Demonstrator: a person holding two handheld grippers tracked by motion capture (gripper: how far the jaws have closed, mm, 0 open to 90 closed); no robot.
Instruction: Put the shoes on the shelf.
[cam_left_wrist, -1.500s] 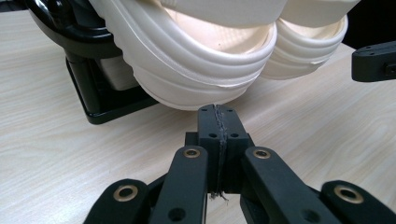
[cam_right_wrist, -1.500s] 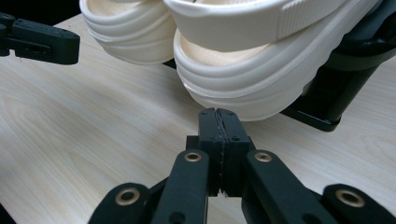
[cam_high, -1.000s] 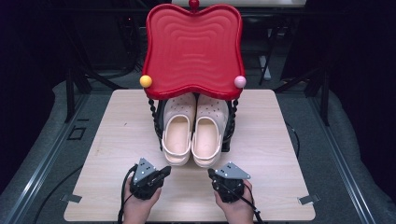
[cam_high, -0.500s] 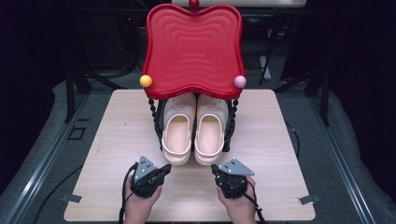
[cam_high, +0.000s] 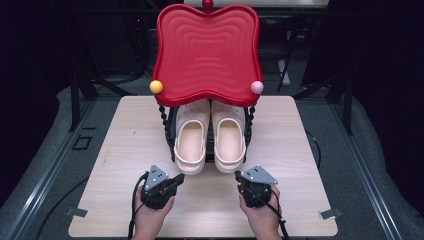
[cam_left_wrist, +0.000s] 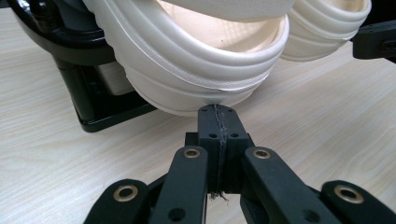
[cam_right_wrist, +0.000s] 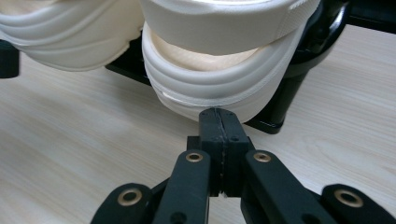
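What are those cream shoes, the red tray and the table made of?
The shoes look like soft moulded foam or rubber: matte, with thick ribbed walls and vent holes near the toes. The tray looks like glossy hard plastic, given its shine and moulded ripples. The table shows pale wood grain with a flat, even finish, so probably laminate or veneer rather than solid wood, though I can't tell for sure.

The red tray (cam_high: 207, 52) covers the toes of both cream clogs (cam_high: 190, 142) and most of the black stand (cam_high: 167, 131) beneath it. The person's forearms are cut off at the bottom edge of the high view. In the left gripper view, the near clog's (cam_left_wrist: 196, 60) upper part runs off the top (as does the stand's (cam_left_wrist: 70, 42)).
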